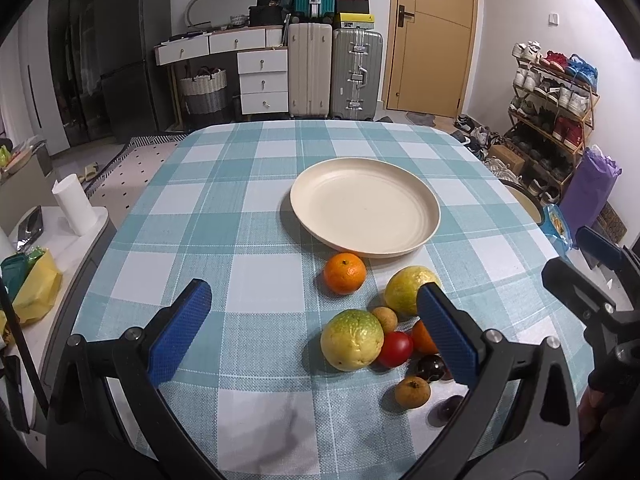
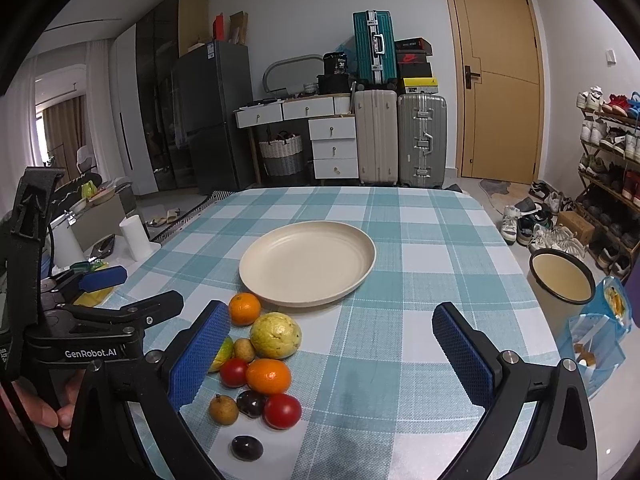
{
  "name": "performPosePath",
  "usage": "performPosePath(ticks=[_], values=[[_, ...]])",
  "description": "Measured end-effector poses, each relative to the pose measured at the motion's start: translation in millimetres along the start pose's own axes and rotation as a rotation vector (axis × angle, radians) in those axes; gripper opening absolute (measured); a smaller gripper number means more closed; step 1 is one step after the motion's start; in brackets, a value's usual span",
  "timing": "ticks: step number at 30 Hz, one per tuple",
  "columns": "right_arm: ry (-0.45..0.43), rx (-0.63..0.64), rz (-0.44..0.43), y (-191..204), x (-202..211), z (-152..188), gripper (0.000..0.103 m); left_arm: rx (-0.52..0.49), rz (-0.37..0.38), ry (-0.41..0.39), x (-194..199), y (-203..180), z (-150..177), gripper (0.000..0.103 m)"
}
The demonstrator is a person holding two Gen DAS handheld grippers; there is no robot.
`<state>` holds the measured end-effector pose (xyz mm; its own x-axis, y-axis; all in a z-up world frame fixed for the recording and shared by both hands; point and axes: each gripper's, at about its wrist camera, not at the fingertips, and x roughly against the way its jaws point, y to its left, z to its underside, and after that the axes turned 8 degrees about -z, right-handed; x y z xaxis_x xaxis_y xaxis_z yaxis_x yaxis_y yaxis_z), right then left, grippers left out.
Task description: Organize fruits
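A cream plate (image 1: 365,207) (image 2: 307,263) sits empty on the checked tablecloth. In front of it lies a cluster of fruit: an orange (image 1: 344,273) (image 2: 244,309), two yellow-green guavas (image 1: 351,339) (image 1: 406,289) (image 2: 275,335), red tomatoes (image 1: 395,348) (image 2: 281,411), another orange (image 2: 268,376), small brown longans (image 1: 412,391) (image 2: 223,409) and dark plums (image 1: 430,366) (image 2: 247,447). My left gripper (image 1: 316,328) is open and empty above the near table, the cluster between its fingers. My right gripper (image 2: 328,356) is open and empty, with the fruit by its left finger.
The table (image 2: 420,240) has a teal and white checked cloth. A cream bucket (image 2: 560,280) and a blue snack bag (image 2: 600,336) stand off the right edge. A paper roll (image 1: 74,210) stands on a side unit to the left. Suitcases (image 1: 334,72) stand behind.
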<state>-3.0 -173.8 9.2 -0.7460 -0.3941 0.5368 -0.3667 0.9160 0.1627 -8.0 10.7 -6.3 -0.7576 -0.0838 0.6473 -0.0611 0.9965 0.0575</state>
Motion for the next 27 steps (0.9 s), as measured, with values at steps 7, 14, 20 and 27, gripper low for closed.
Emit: performPosePath(ticks=[7, 14, 20, 27], values=[[0.005, 0.001, 0.000, 0, -1, 1, 0.103, 0.003, 0.003, 0.008, -3, -1, 1, 0.102], [0.005, 0.007, -0.001, 2, -2, 1, 0.103, 0.008, 0.011, 0.017, -7, 0, 3, 0.102], [0.006, 0.002, -0.002, 3, -4, 1, 0.103, 0.007, 0.011, 0.017, -8, -2, 4, 0.102], [0.009, 0.001, -0.004, 3, -4, 2, 0.103, 0.014, 0.021, 0.031, -12, -3, 7, 0.102]])
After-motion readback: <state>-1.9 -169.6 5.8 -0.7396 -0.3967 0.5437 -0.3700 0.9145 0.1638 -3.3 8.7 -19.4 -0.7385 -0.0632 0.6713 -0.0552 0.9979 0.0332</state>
